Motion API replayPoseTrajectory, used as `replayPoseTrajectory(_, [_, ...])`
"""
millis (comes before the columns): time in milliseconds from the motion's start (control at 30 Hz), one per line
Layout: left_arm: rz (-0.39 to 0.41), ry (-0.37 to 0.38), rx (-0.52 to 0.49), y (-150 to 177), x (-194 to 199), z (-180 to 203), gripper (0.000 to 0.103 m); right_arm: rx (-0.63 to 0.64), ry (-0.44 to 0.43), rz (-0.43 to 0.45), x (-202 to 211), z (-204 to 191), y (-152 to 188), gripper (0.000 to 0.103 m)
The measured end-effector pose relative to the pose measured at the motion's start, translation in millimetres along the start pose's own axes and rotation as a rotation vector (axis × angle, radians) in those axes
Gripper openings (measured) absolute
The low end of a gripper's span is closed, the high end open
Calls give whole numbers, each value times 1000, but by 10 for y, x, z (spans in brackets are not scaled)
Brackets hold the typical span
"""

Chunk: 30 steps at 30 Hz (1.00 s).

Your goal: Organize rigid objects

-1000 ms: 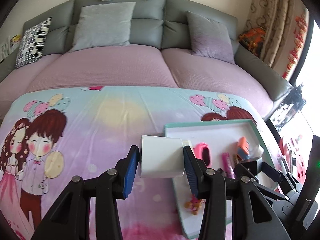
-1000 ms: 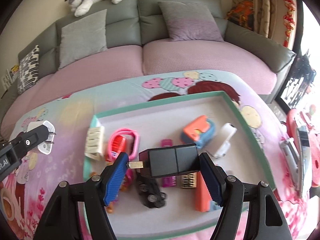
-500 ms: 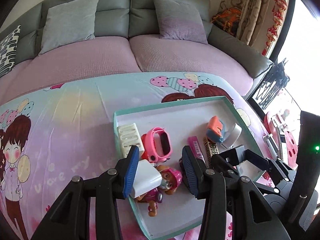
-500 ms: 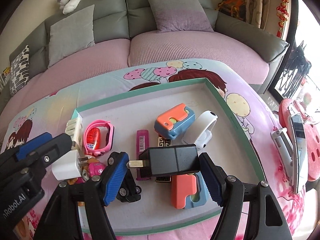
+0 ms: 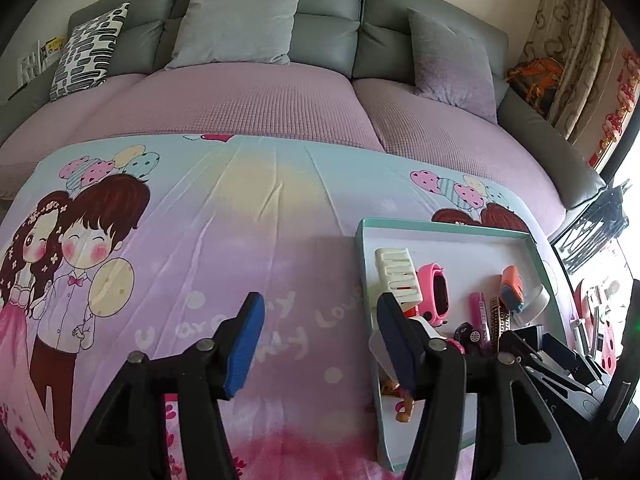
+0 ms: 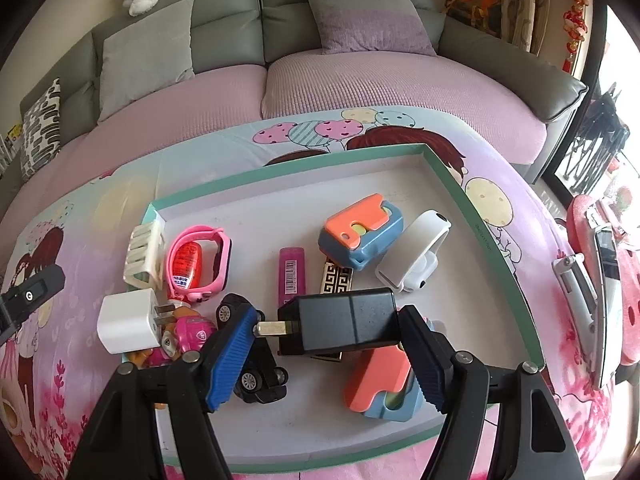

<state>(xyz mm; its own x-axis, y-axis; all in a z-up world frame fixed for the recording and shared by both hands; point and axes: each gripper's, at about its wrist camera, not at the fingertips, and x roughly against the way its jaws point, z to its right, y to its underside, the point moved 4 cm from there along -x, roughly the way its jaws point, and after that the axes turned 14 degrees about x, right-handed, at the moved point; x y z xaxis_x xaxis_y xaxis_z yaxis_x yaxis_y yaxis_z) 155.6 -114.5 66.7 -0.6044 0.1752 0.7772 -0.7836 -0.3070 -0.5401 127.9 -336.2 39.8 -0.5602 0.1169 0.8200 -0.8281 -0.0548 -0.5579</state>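
The far half of the teal-rimmed white cardboard tray (image 6: 448,176) lies bare, giving open passage along its far edge and far right corner. The near half is crowded: a white cube charger (image 6: 126,320), a pink toy pup (image 6: 188,332), a black toy car (image 6: 256,376) and an orange-and-blue plastic case (image 6: 380,380) block it. Left of the tray, the cartoon-printed cloth (image 5: 260,208) on the table is clear to its left edge.

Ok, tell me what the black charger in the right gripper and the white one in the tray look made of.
Black charger: looks like matte hard plastic, dull speckled faces with a centre seam, and a brassy metal prong. White charger: seemingly smooth, slightly glossy plastic with rounded corners and soft highlights; its prongs look like dull metal.
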Motion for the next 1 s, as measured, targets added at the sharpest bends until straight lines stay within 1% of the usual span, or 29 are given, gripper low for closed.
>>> replayPoseTrajectory(67, [-2, -5, -5, 48, -1, -21, 67, -1, -4, 1, -10, -5, 5, 77])
replayPoseTrajectory(100, [-7, -7, -7, 80, -11, -33, 71, -2, -6, 3, -15, -4, 10, 82])
replayPoseTrajectory(133, [-14, -12, -7, 117, -23, -52, 74, -4, -8, 4, -14, -5, 19, 87])
replayPoseTrajectory(267, [-37, -42, -6, 263, -70, -163, 75, 7, 4, 13, 17, -11, 77, 100])
replayPoseTrajectory(300, [-39, -54, -1, 290, -76, -200, 78, 12, 10, 15, 32, -15, 96, 102])
replayPoseTrajectory(333, [-40, -63, 2, 311, -75, -236, 81, 16, 12, 18, 47, -18, 115, 102])
replayPoseTrajectory(367, [-38, -72, 3, 340, -68, -271, 87, 17, 11, 20, 63, -22, 136, 102])
replayPoseTrajectory(400, [-35, -79, 4, 363, -61, -293, 91, 18, 6, 22, 78, -29, 158, 102])
replayPoseTrajectory(567, [-33, -117, -8, 511, -34, -395, 92, 41, -3, 27, 137, -103, 266, 102])
replayPoseTrajectory(633, [-37, -130, -11, 572, -37, -424, 96, 45, -16, 28, 154, -140, 316, 102])
replayPoseTrajectory(667, [-36, -135, -8, 601, -34, -435, 101, 45, -27, 28, 158, -159, 345, 102])
replayPoseTrajectory(767, [-34, -134, 5, 658, -10, -450, 101, 49, -55, 21, 156, -220, 441, 102])
replayPoseTrajectory(933, [-49, -110, -5, 738, 28, -435, 101, 73, -51, 10, 161, -256, 538, 102])
replayPoseTrajectory(1000, [-57, -125, -20, 768, 38, -434, 101, 74, -53, 10, 173, -250, 551, 102])
